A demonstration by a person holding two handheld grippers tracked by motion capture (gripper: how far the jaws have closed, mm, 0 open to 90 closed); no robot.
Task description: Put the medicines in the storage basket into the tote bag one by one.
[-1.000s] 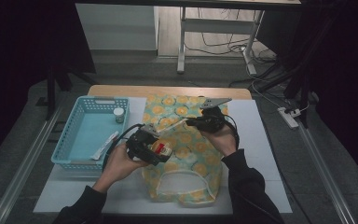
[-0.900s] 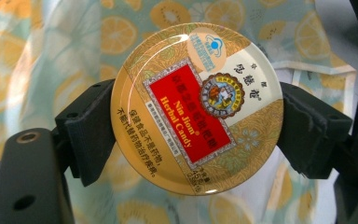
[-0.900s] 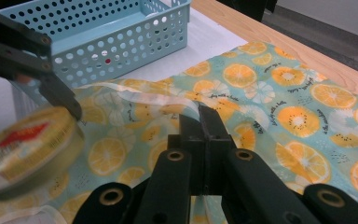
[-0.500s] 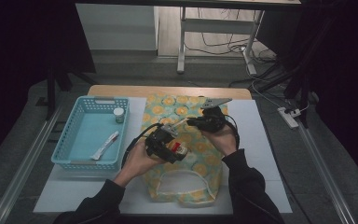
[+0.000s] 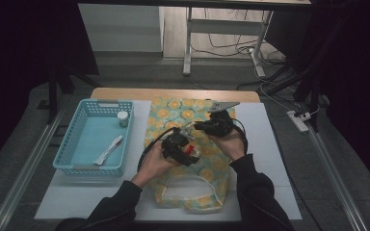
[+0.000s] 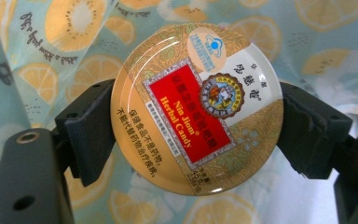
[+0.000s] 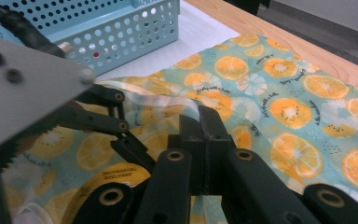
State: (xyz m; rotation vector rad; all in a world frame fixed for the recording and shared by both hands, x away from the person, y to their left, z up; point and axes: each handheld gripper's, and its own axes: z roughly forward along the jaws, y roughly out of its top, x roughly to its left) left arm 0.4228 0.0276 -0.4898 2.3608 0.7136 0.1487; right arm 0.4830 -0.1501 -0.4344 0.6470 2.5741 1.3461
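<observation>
Left of the fruit-print bag point(image 5: 192, 159) on the table point(image 5: 270, 144) stands a blue basket point(image 5: 92, 139). Over the bag's middle, the left gripper point(image 5: 185, 150) is clamped on a round candy tin point(image 6: 196, 108). Just right of it, the right gripper point(image 7: 203, 123) has its jaws together, pinching the bag's edge.

Glossy tin, soft cloth, matt black plastic

The round candy tin point(image 6: 196, 109) has a smooth, shiny printed metal lid that catches the light. The fruit-print bag point(image 7: 279, 88) is thin woven cloth, matt and creased. The left gripper point(image 6: 196, 140) has fingers point(image 6: 89, 135) of matt black, faintly ribbed plastic. The basket point(image 5: 79, 144) is perforated blue plastic; the table point(image 5: 173, 93) edge looks like pale wood.
</observation>
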